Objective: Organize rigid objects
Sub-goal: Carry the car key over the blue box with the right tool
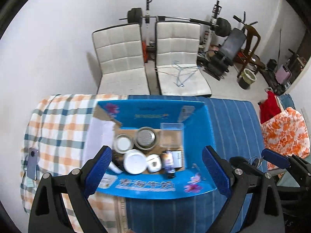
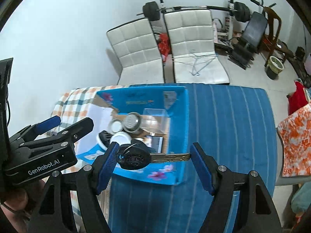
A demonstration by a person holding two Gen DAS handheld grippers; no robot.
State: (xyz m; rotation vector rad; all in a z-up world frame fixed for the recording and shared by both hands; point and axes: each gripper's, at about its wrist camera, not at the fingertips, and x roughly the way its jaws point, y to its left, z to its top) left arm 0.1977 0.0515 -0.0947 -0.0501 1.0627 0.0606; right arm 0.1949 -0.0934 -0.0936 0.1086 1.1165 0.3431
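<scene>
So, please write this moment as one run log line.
right gripper: spans key above blue box | left gripper: open, empty | stage: dropping key

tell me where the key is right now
In the right wrist view the key spans crosswise between the right gripper's fingers, head against the left finger, blade tip at the right one, over the near wall of the blue box.

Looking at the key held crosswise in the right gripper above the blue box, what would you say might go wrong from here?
1. The key spans the right gripper lengthwise, pinched only at its ends, so it may pivot or slip out early.
2. It hangs near the blue box's near wall; released here, it might land on the striped cloth instead.
3. The box is already crowded with the strainer and white lid; lowering could knock them.
</scene>
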